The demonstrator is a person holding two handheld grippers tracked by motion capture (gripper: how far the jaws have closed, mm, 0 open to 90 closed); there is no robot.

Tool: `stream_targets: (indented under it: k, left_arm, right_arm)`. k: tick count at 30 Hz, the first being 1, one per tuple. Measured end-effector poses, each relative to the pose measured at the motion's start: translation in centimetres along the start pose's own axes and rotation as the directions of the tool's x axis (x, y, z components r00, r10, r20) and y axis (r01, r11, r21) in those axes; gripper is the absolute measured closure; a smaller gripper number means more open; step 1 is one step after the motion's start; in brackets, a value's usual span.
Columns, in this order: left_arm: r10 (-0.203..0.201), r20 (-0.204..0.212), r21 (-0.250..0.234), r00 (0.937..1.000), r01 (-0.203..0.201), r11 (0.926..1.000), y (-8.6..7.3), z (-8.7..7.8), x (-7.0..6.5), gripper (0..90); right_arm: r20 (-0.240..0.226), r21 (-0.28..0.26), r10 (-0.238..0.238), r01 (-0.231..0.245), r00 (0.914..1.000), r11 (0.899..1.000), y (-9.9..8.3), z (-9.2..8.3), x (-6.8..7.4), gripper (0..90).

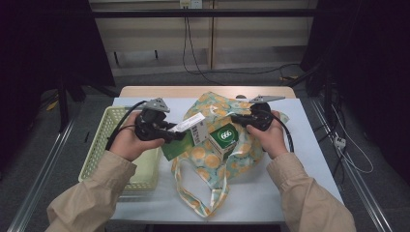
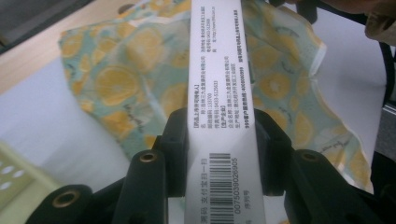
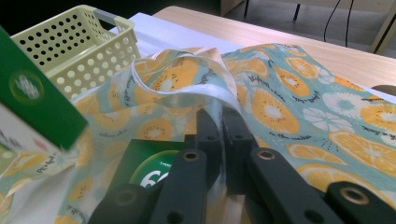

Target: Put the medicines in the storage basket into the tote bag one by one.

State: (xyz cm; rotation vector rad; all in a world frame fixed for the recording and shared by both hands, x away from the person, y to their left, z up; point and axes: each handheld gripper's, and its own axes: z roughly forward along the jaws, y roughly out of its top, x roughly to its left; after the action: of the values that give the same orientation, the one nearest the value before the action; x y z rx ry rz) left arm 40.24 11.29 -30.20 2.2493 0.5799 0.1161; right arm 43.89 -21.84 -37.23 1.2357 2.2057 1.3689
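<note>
At a table covered in white, the right gripper (image 1: 238, 119) pinches the rim of a fruit-print cloth bag (image 1: 251, 145), jaws all but shut on the fabric, apparently to hold the bag's mouth open. The left gripper (image 1: 180, 135) holds a white-and-green carton (image 1: 189, 129) over that mouth, jaws partly open and clamped on its narrow sides, beside a second green-and-white box (image 1: 222, 139) at the bag's opening. A pale green basket (image 1: 102, 145) stands at the left.

Left tongs (image 1: 180, 137) clamped partway, right tongs (image 1: 235, 117) pinched shut, forearms converging
</note>
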Motion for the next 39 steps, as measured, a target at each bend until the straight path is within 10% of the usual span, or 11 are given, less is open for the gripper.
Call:
stream_targets:
  k: [12, 39]
  left_arm:
    - [0.02, 0.013, 0.132, 0.9997, -0.021, 0.9911, -0.8, 6.0, -1.2, 62.4]
    - [-0.12, -0.106, 0.031, 0.9871, 0.124, 0.9918, 0.8, 12.4, 0.2, 62.4]
  right_arm:
    - [-0.004, -0.013, -0.002, 0.002, 1.0, 1.0, 0.3, -0.5, 0.2, 87.6]
    - [-0.017, -0.006, 0.004, -0.004, 0.9999, 1.0, -0.1, -0.6, -0.1, 87.6]
